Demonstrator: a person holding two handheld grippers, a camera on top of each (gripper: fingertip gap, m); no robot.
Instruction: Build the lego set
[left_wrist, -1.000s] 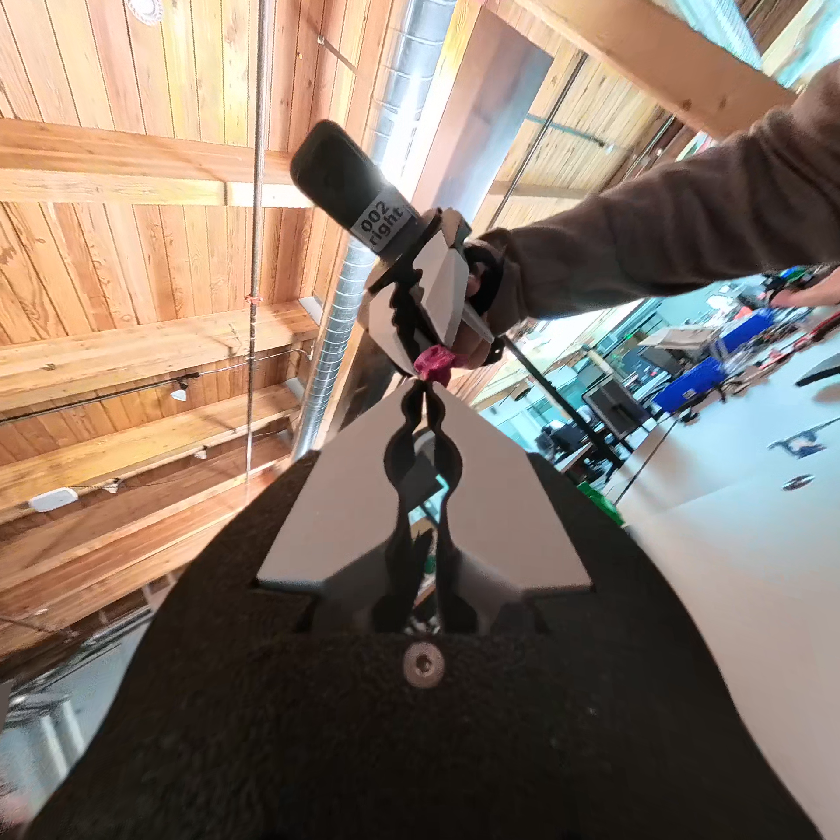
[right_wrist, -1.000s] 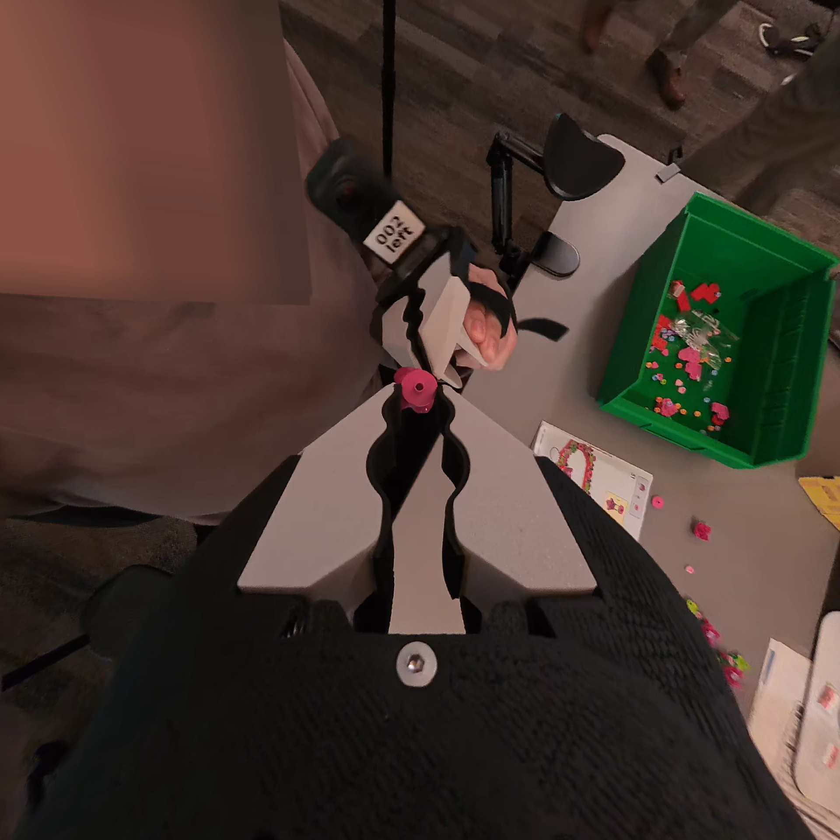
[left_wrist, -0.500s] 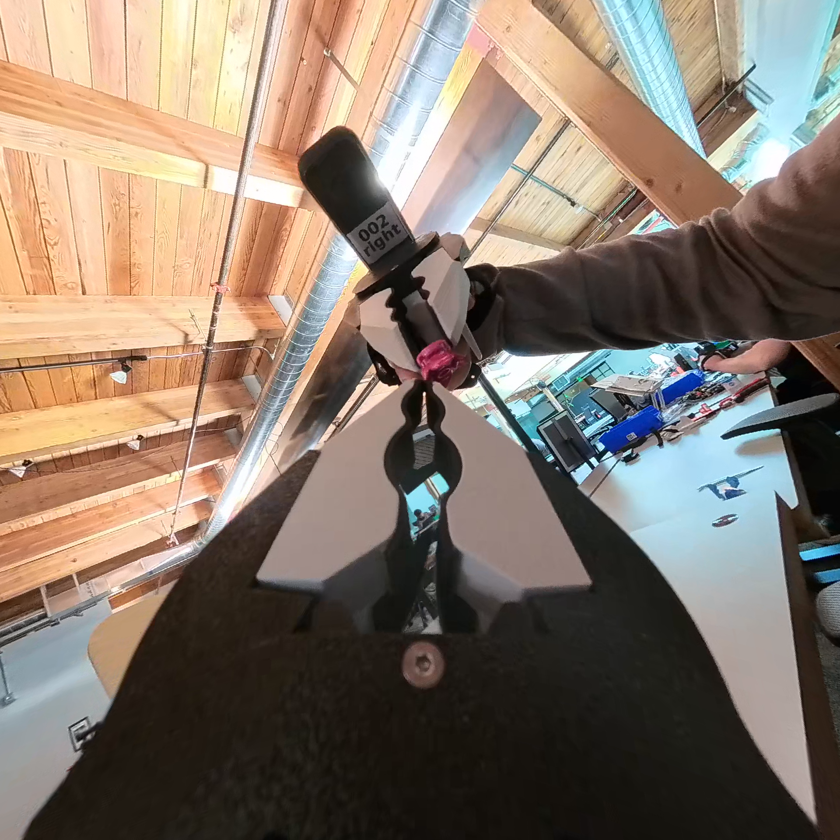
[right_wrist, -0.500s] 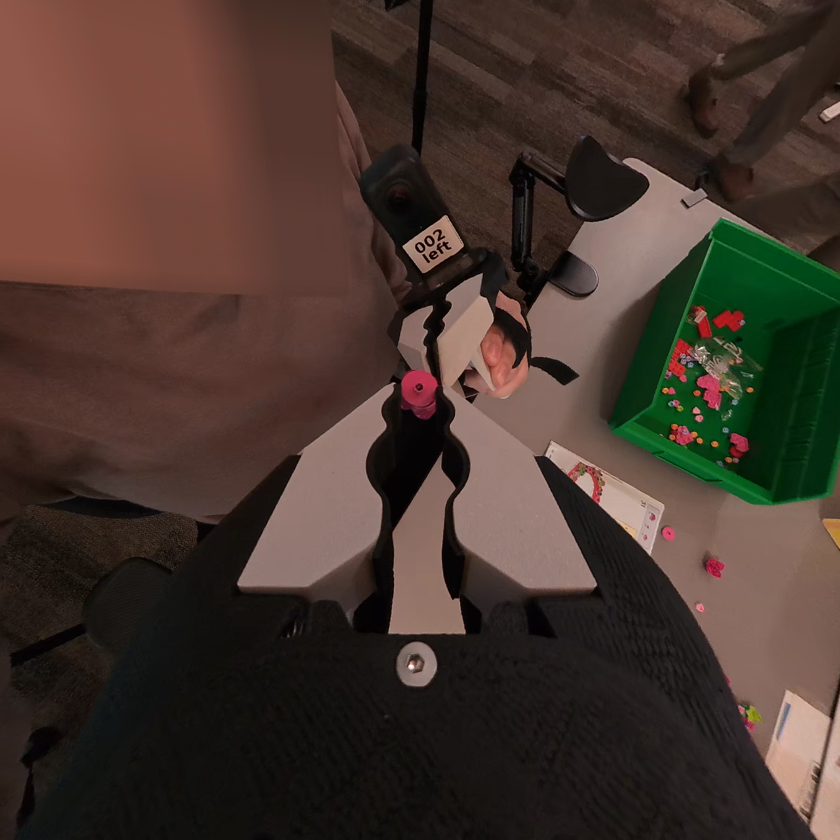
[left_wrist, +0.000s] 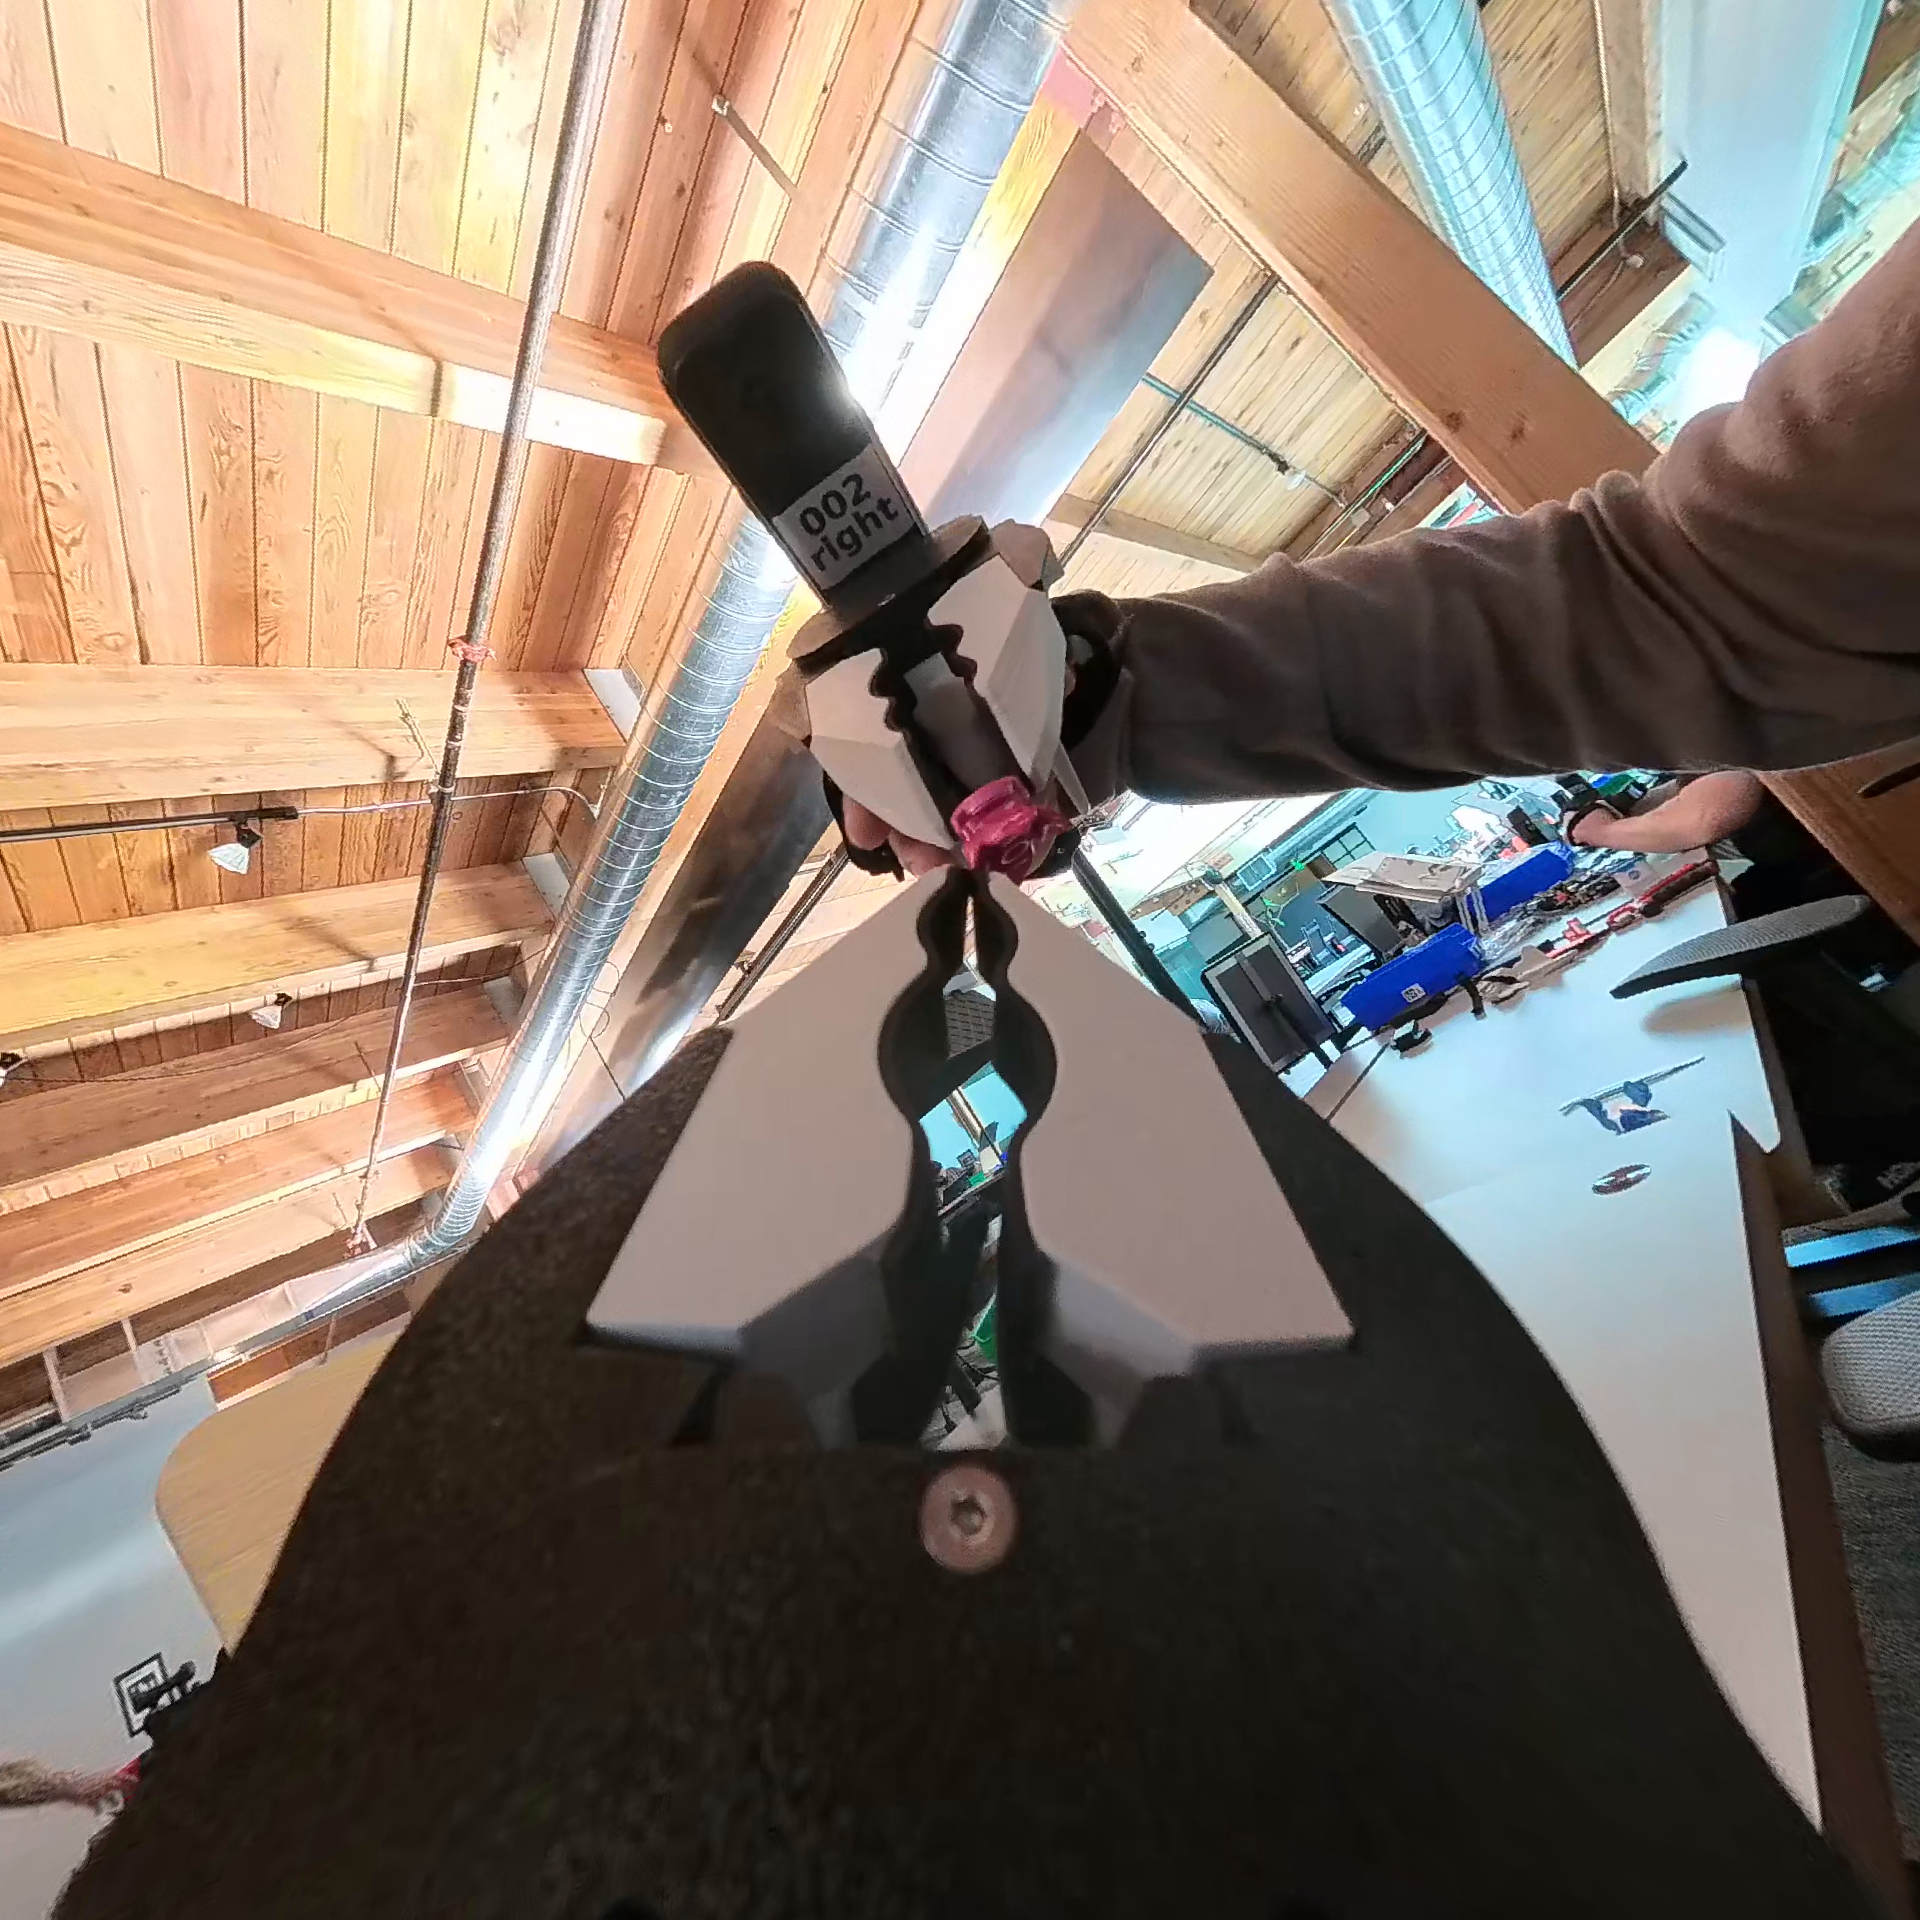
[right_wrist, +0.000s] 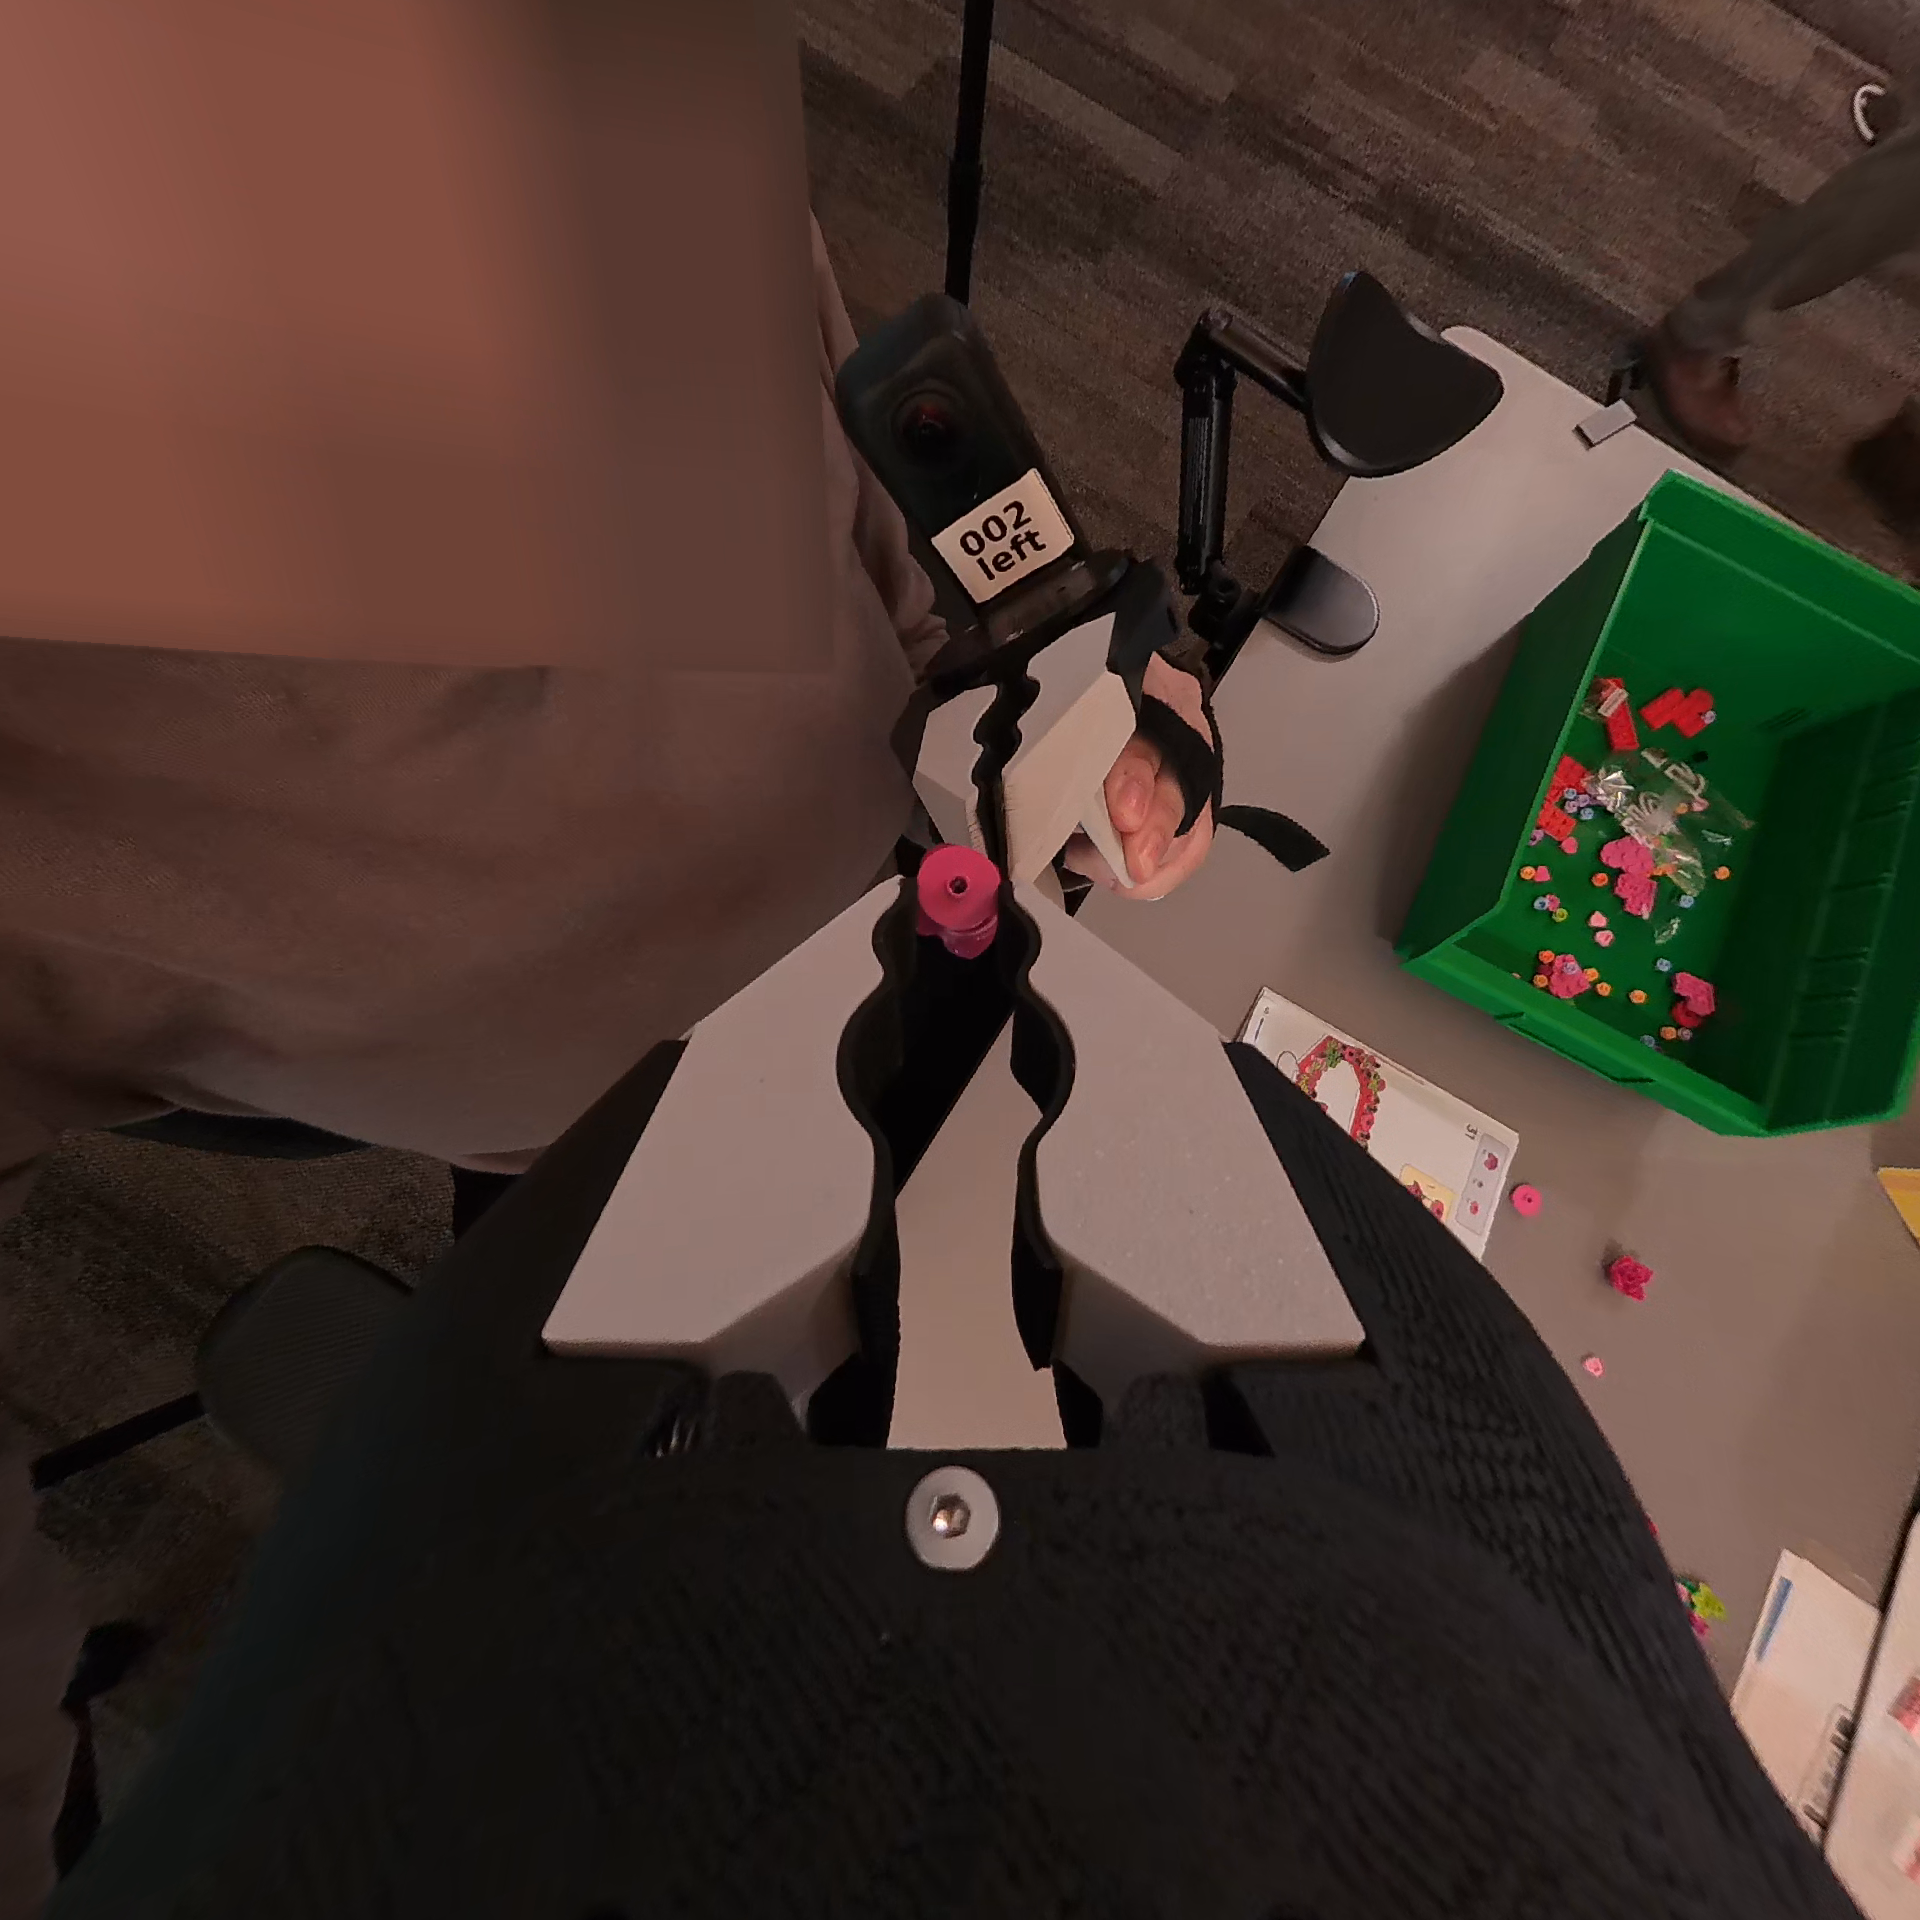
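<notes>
Both grippers are raised off the grey table and pointed tip to tip, in front of the person's chest.

Right gripper: fingers pinched onto a small magenta lego piece, round stud end with a centre hole facing up toward the camera. Fingers are narrow at the tips and bow apart further back.

Left gripper: fingertips closed to a hairline, nothing visible between them. Its tips sit just under the magenta lego piece, touching or nearly so; can't tell which. From the right wrist view the left gripper sits just beyond the piece, person's hand strapped into its handle.

Landmark is the green bin, on the table at the far right:
- inside the bin: loose red, pink and magenta lego parts plus a crinkled clear bag
- just left of and below the bin: open instruction booklet flat on the table
- below the bin, right of the booklet: a few stray pink pieces, one a small magenta rose-like assembly
- the held piece is well left of the bin, up in the air, not over it

More paper sheets at the table's lower right edge.
</notes>
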